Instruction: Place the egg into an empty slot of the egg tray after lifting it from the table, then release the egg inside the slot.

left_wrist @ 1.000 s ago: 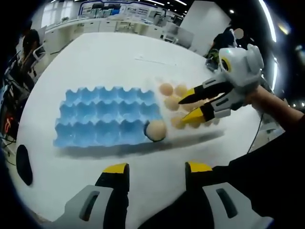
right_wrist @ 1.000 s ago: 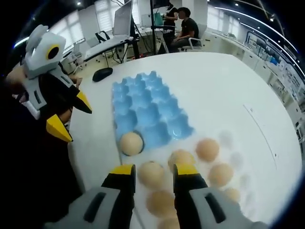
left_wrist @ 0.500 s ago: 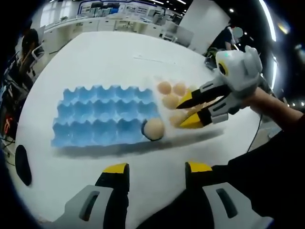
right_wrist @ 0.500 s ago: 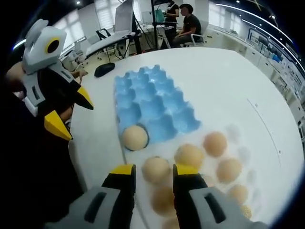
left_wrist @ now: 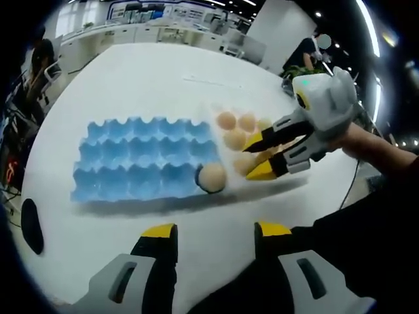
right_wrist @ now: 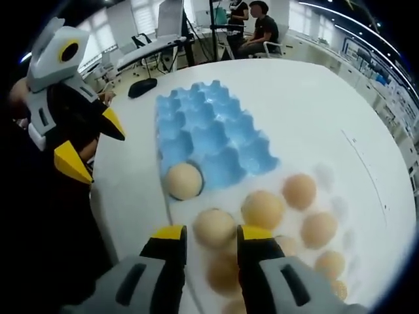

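Egg (right_wrist: 213, 227), tan and smooth, sits between the spread jaws of the right gripper (right_wrist: 213, 235).

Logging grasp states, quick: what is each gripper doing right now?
Left gripper: open, holding nothing.
Right gripper: open, jaws on either side of an egg, not yet closed on it.

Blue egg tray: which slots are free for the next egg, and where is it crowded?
The blue egg tray holds one egg in a corner slot; every other slot is bare. Crowded: the loose eggs beside that corner, where the right tool sits.
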{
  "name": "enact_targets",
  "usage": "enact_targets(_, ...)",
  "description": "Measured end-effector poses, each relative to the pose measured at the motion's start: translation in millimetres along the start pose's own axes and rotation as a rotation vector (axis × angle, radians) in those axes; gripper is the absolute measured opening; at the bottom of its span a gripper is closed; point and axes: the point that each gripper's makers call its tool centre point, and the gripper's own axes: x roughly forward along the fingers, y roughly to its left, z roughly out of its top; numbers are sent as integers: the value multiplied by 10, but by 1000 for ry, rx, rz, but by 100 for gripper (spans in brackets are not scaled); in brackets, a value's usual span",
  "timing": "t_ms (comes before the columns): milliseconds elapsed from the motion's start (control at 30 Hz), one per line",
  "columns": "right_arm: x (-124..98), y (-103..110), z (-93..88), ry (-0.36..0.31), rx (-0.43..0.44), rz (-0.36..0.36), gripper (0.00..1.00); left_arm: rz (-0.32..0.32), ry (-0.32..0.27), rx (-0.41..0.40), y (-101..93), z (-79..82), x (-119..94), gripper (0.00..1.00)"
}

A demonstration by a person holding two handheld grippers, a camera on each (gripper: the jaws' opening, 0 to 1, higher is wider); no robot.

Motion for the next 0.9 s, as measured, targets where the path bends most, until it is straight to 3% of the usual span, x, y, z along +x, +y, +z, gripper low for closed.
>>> enact_targets(500,66,-19,-11,31,-39,-49,29,-25,-4,36,-138,73,69,48)
enact_targets(767,39,-54,-5,-11,23,-51,27,-41,-2,62,-193,65,90,48)
enact_targets(900,33,-35,-4,-18,10,-51,27,-40,-5,73,-186,80,83,48)
